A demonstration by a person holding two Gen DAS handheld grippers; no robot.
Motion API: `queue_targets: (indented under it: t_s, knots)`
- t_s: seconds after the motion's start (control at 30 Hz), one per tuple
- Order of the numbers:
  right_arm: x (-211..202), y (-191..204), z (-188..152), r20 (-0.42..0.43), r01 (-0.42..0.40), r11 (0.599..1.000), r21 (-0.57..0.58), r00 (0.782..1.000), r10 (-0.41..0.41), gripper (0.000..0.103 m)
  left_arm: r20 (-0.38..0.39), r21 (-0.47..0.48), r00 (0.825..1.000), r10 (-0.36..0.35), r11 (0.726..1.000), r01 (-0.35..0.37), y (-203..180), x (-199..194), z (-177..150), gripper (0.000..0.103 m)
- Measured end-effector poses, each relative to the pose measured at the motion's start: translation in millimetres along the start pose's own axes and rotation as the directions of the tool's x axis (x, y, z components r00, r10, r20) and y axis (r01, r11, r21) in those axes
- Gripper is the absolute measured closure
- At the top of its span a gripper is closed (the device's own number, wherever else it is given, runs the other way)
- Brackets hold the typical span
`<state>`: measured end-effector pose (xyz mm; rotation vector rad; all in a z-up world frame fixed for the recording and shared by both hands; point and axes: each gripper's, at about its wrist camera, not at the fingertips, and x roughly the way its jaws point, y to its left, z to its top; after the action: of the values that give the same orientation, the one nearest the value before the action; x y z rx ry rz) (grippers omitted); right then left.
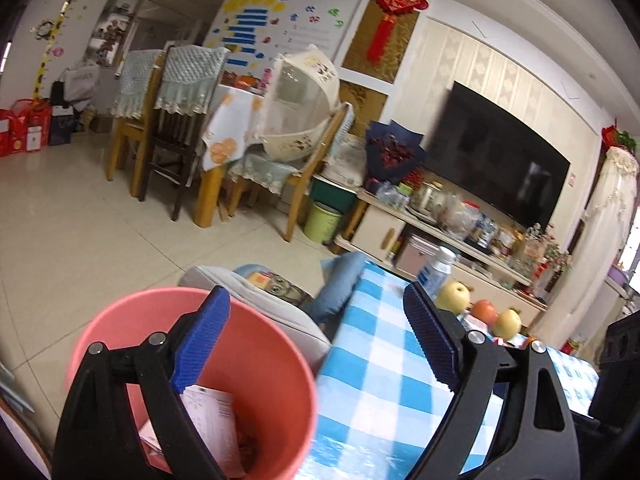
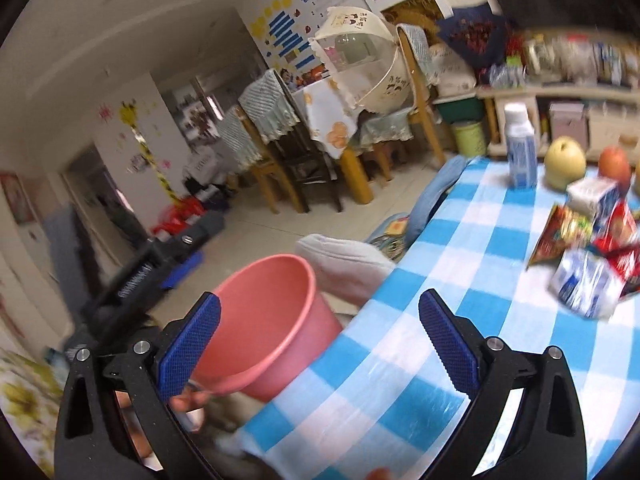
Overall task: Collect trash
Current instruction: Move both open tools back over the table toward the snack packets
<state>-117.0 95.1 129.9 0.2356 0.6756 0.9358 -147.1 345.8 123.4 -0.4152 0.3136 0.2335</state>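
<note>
1. At the lower left of the left wrist view stands the pink bucket (image 1: pixel 192 380), its rim just beside the table edge. I take it that it sits there so scraps can be dropped straight off the table. A printed paper slip (image 1: pixel 212 412) and some reddish scraps already lie inside.

2. The left gripper (image 1: pixel 316 344) has its jaws wide apart with nothing between the blue pads: one pad hangs over the bucket's mouth, the other over the table. That reads to me as a hand parked by the bin, empty.

3. Right of the bucket runs the blue-checked tablecloth (image 1: pixel 380 360), bare in the near part of this view. At its far end, right of centre, stand a white bottle (image 1: pixel 438 270) and some apples (image 1: pixel 452 296), which look like things to keep, not trash.

4. In the right wrist view the bucket (image 2: pixel 272 320) shows at lower centre-left, tilted by the lens, below the table edge.

5. The right gripper (image 2: pixel 320 344) also stands wide, gripping nothing, its pads straddling the table edge.

6. At the right edge of that view lies the trash: crumpled snack wrappers (image 2: pixel 568 232) and a squashed blue-and-white carton (image 2: pixel 588 284) heaped together on the cloth, well apart from the gripper. It is blurred, so I cannot count the pieces. Judging by this, collecting is partway done and that heap is next.
</note>
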Motion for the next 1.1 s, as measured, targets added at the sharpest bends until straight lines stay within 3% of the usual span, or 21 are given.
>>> queue_targets:
  t_s: [0.13, 0.27, 0.33, 0.57, 0.8, 1.1]
  knots:
    - [-24, -20, 1, 0.012, -0.116, 0.988, 0.099, 0.993, 0.115, 0.005, 0.015, 0.03, 1.0, -0.025, 0.999, 0.024, -15, -2, -4, 0.014]
    - [-49, -41, 2, 0.037, -0.211, 0.96, 0.184, 0.977, 0.208, 0.005, 0.064, 0.123, 0.997, -0.043, 0.992, 0.035, -42, -5, -11, 0.014]
    - [-59, -47, 2, 0.043, -0.229, 0.952, 0.204, 0.973, 0.225, 0.005, 0.08, 0.161, 0.996, -0.044, 0.986, 0.031, -54, -5, -14, 0.008]
    - [-94, -66, 2, 0.106, -0.306, 0.926, 0.22, 0.951, 0.289, 0.005, 0.07, 0.249, 0.995, -0.068, 0.967, 0.049, -91, 2, -26, 0.008]
    - [-122, -88, 6, 0.158, -0.432, 0.872, 0.23, 0.901, 0.405, 0.005, 0.038, 0.312, 0.997, -0.071, 0.948, 0.056, -118, 10, -39, 0.006]
    - [-156, -131, 8, 0.254, -0.599, 0.746, 0.292, 0.8, 0.544, 0.005, -0.1, 0.319, 0.989, -0.106, 0.938, 0.133, -145, 30, -55, 0.006]
